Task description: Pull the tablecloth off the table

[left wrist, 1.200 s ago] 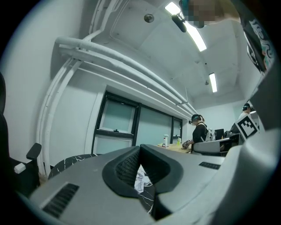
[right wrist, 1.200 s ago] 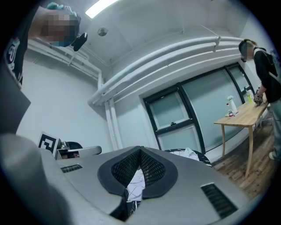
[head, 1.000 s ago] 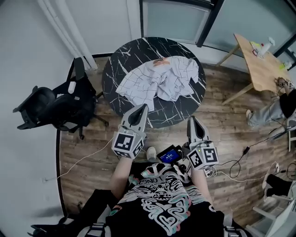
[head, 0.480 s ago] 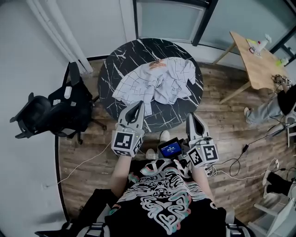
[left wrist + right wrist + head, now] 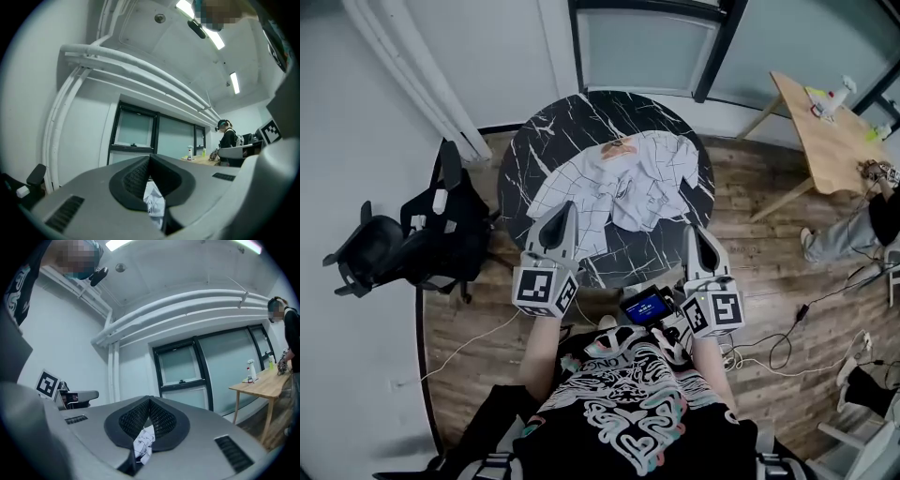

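The crumpled white grid-patterned tablecloth [image 5: 623, 178] is lying bunched on the round black marble table [image 5: 562, 122]. The left gripper [image 5: 566, 207] and right gripper [image 5: 692, 232] are pointing level over the table's near edge, each with its jaws pressed together and gripping nothing.

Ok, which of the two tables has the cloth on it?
The round black marble table straight ahead: the crumpled white tablecloth lies on its top. The wooden table off to the right carries a spray bottle and no cloth.
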The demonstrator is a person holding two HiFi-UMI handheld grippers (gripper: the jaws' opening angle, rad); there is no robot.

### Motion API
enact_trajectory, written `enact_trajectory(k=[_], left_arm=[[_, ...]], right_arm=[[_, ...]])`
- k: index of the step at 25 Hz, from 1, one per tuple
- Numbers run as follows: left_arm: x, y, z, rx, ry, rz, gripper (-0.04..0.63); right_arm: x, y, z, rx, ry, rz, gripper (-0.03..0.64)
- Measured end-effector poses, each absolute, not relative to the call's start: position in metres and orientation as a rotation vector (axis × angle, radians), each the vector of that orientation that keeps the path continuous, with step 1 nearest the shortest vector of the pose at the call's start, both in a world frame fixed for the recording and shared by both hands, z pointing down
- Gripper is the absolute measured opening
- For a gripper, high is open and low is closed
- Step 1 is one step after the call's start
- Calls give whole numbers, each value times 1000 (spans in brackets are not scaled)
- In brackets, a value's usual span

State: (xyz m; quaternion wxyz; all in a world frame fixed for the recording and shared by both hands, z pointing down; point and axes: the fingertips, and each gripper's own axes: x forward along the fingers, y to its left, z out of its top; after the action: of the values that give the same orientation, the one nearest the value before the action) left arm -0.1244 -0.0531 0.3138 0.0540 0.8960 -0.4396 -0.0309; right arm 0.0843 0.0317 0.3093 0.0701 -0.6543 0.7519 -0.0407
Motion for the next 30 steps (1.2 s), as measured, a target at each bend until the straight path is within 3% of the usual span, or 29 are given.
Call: enact_trajectory(k=[30], left_arm=[[-78, -120, 418, 2678, -1378, 325, 35]], right_arm=[[133, -70, 401, -2019, 2407, -374, 17]])
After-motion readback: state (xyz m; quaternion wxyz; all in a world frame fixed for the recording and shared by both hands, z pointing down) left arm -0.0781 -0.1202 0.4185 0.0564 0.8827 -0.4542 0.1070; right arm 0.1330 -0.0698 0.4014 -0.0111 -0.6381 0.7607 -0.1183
